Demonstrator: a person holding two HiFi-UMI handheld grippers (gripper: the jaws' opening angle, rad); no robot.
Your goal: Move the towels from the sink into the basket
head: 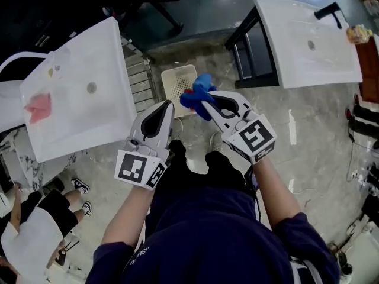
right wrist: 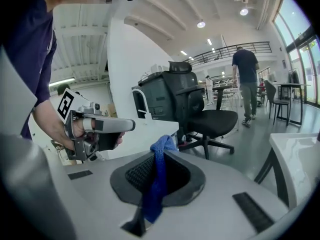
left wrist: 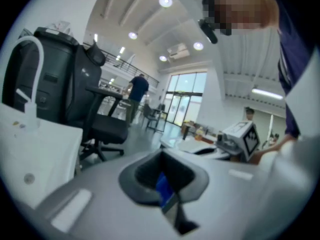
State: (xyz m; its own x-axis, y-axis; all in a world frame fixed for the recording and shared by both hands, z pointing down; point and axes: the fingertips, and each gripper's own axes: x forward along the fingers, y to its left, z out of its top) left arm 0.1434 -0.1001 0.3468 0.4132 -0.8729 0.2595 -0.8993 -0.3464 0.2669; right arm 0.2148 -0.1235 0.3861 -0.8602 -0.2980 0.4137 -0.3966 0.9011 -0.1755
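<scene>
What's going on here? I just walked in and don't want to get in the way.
A person is working with two handheld grippers. The right gripper is shut on a blue towel and holds it roughly over the white basket on the floor. The left gripper beside it has its jaws together, with a blue sliver between them that I can't identify. A pink towel lies in the left sink, not yet moved.

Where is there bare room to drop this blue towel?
The basket shows bare mesh left of the blue towel hanging from the right claw. The left sink is mostly bare around its drain; a pink towel crowds its left edge. The right sink is bare inside.
</scene>
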